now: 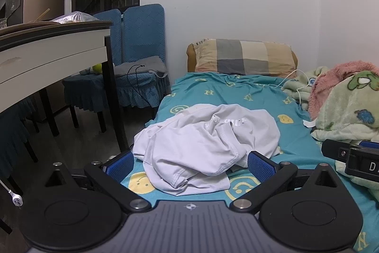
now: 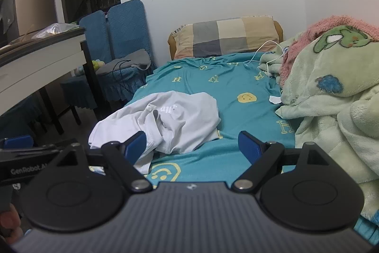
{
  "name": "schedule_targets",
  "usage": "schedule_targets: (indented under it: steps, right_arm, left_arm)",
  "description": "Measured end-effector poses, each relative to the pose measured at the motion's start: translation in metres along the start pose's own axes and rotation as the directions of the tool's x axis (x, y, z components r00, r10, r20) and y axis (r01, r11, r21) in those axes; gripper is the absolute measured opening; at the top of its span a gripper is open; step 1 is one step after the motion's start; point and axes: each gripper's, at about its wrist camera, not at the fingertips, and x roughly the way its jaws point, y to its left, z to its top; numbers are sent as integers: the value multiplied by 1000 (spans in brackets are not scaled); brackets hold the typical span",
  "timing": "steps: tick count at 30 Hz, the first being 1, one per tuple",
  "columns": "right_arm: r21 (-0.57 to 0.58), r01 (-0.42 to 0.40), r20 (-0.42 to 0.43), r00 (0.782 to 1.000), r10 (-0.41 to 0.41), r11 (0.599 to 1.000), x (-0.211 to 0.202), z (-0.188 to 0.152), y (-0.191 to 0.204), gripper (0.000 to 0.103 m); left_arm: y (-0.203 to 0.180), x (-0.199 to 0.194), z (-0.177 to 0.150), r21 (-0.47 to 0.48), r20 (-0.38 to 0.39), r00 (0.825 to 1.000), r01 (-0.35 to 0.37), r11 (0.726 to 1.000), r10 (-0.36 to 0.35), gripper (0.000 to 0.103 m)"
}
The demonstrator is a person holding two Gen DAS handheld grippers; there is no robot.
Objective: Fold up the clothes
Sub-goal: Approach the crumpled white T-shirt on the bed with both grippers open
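White shirt (image 1: 203, 146) lies all crumpled in a lumpy heap on the bed's blue sheet (image 1: 248, 96) with yellow smiley faces. Left hand-held gripper (image 1: 189, 164) is wide apart around its near edge, holding nothing. Right hand-held gripper (image 2: 193, 146) is wide apart too, beside it. Farther back sits a checked pillow (image 1: 244, 57).

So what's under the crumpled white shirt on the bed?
The white shirt lies on the teal bed sheet, which is printed with yellow smileys and letters and shows all around it. Whether anything else sits beneath the bunched folds cannot be seen.
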Motion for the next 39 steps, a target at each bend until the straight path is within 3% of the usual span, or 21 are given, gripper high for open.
schedule_targets:
  steps: [34,39]
  right_arm:
    - [20,-7,0,1000,7,1000,-2,3,1,86]
    - [45,-2,5,1000,2,999,-2,6,-2,86]
  left_arm:
    - [4,8,-9,7,1,1000,8,1000,-8,103]
    - [7,9,-11,-8,0,999,40,999,-40,103]
